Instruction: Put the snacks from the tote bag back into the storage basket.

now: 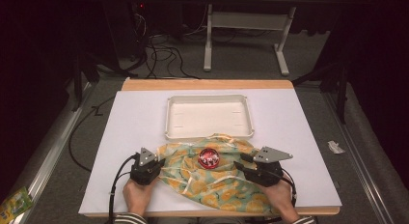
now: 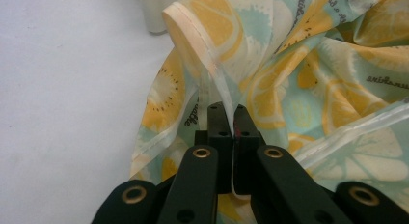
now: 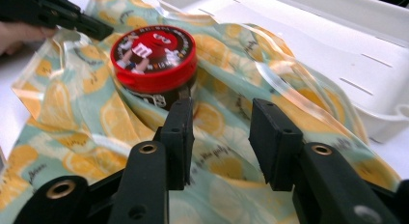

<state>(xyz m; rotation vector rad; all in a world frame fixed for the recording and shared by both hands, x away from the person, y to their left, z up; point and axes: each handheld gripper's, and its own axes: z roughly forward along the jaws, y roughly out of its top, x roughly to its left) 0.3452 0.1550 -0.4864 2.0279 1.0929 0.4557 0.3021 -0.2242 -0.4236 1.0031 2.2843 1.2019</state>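
Cloth, thin, mint with orange citrus print (image 1: 212,178), at the desk's near edge, its left hem clenched by the left gripper (image 2: 226,119); right gripper (image 3: 223,137) released. Pulling could topple the red-lidded round tin (image 3: 154,64) resting on it.

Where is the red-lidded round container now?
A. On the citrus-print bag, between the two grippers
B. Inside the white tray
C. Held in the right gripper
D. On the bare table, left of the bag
A: the red-lidded container rests on the citrus-print bag, between the left gripper and the right gripper, in front of the white tray.
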